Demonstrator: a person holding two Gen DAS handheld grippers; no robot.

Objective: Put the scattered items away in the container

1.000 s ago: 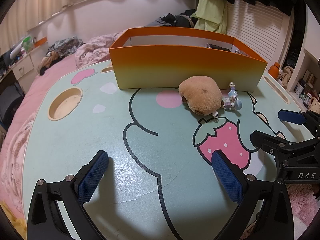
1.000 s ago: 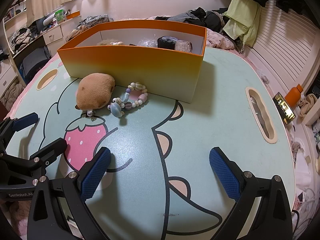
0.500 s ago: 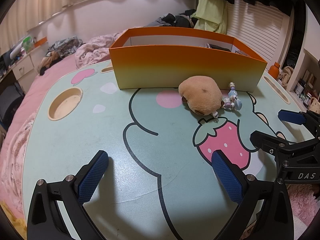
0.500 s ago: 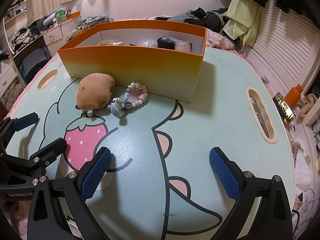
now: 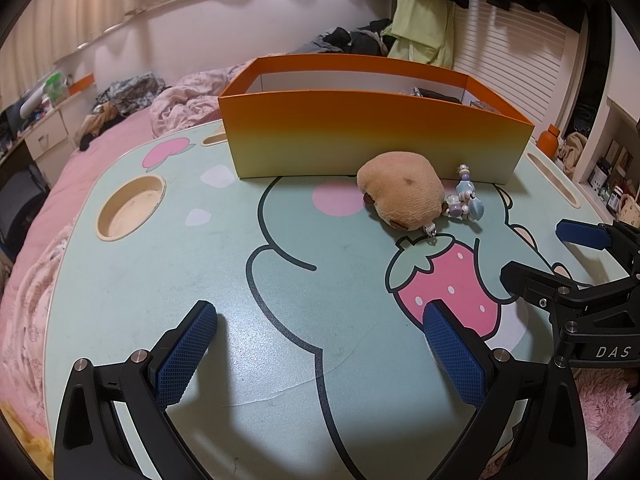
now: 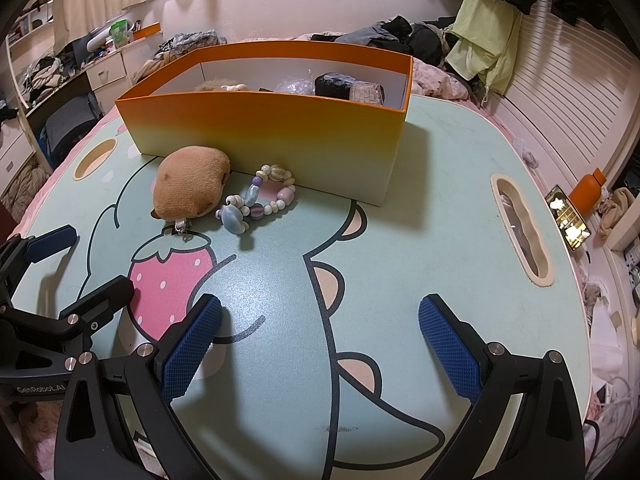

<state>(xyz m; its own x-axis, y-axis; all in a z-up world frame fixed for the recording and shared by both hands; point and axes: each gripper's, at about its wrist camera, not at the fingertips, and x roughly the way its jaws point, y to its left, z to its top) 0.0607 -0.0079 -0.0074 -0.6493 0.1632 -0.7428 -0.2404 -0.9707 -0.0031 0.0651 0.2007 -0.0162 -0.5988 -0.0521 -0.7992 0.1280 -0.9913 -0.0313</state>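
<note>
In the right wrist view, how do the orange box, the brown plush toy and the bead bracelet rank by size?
Largest to smallest:
1. orange box
2. brown plush toy
3. bead bracelet, slightly smaller than the toy; they lie side by side, so nearness hardly matters.

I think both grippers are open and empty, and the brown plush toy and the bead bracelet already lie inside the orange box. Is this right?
Not quite. The plush toy and the bead bracelet lie outside the orange box, on the table against its front wall, as the right wrist view shows. The left gripper and right gripper are open and empty.
</note>
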